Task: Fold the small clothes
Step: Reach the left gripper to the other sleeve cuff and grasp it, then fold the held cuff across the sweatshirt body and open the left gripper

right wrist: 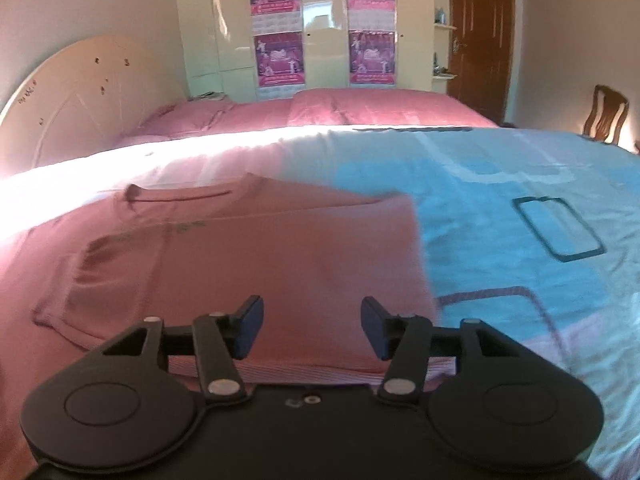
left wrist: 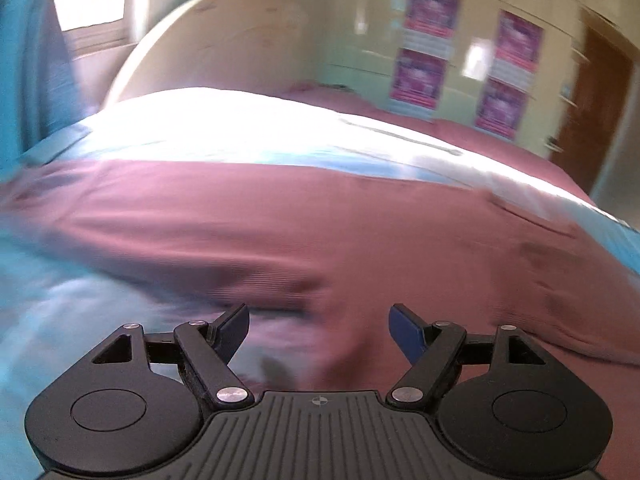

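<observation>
A pink T-shirt (right wrist: 248,248) lies flat on the blue bedsheet (right wrist: 500,240), collar toward the headboard, its right side folded in to a straight edge. It also shows, motion-blurred, in the left wrist view (left wrist: 320,232). My right gripper (right wrist: 312,326) is open and empty, just above the shirt's near hem. My left gripper (left wrist: 319,330) is open and empty, low over the shirt's near left part, where pink cloth meets the blue sheet (left wrist: 60,312).
A cream headboard (right wrist: 80,96) stands at the far left. Pink pillows (right wrist: 360,108) lie beyond the sheet. A wardrobe with purple posters (right wrist: 320,24) and a brown door (right wrist: 480,36) are behind. A wooden chair (right wrist: 606,114) stands at the right. Bright sunlight crosses the bed.
</observation>
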{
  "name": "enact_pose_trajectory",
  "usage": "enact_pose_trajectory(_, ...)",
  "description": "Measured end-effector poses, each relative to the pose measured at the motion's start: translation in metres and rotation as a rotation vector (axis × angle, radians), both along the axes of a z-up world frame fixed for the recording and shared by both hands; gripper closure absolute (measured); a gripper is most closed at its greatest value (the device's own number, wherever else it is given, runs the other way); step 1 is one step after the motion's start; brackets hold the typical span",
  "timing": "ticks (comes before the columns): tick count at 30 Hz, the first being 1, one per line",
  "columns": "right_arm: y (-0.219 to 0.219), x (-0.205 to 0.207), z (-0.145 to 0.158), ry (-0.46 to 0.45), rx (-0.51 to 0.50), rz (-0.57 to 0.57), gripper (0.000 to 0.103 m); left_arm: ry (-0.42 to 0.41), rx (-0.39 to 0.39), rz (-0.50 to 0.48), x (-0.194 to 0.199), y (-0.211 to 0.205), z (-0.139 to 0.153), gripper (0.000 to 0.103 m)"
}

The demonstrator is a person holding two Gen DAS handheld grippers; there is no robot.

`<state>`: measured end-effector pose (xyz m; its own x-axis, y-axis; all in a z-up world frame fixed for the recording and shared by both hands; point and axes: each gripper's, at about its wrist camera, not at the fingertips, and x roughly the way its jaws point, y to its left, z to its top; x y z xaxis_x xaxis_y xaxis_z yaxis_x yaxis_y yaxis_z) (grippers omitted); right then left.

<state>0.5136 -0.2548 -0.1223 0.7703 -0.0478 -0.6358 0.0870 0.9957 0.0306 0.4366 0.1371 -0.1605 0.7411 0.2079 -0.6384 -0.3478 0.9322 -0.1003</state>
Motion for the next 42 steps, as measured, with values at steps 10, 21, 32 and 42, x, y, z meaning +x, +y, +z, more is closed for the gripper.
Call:
enact_pose_trajectory(10,0.043,0.022,0.002,0.011,0.019,0.002,0.052,-0.05,-0.095,0.245,-0.028,0.141,-0.018,0.027)
enact_pose_trajectory(21,0.054,0.033,-0.001,0.039,0.034,-0.072,0.052,-0.239,-0.338,0.46,-0.03,0.276,-0.046,0.027)
enact_pose_trajectory(32,0.04,0.027,-0.001,0.049,0.043,-0.138,0.052,-0.287,-0.422,0.588,-0.004,0.331,-0.071,0.093)
enact_pose_trajectory(42,0.01,0.019,-0.002,0.033,0.071,-0.165,0.052,-0.306,-0.259,0.249,0.058,0.241,-0.016,0.097)
